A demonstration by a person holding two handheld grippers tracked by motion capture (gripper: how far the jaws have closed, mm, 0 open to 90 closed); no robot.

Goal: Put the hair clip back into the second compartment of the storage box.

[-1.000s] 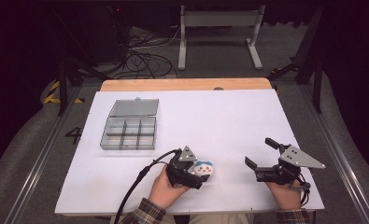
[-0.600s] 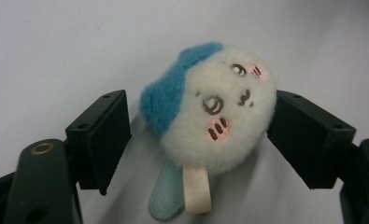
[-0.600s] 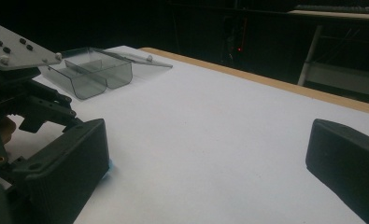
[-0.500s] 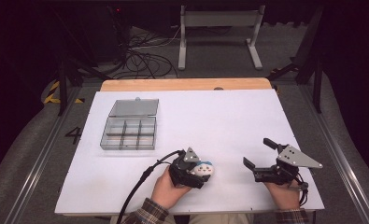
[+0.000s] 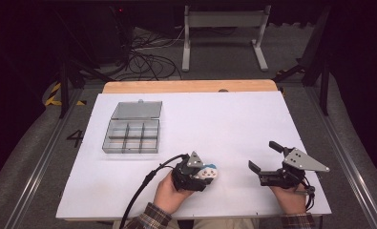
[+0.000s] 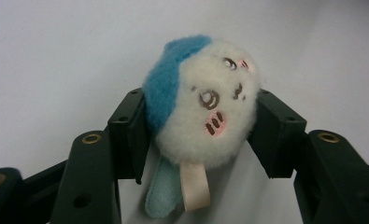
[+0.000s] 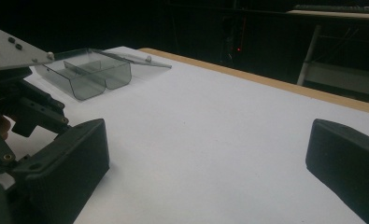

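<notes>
The high view is evenly lit from above: the white table (image 5: pixel 234 129) is bright, and the floor and background around it fall off into near black. Shadows there are soft and short. The picture is a little soft, with fine detail smeared. In the left gripper view the plush (image 6: pixel 203 100) is sharp and well lit, while the near jaws blur towards the bottom edge. The right gripper view is dimmer, perhaps underexposed; the clear box (image 7: pixel 91 70) shows faint glare on its lid.
</notes>
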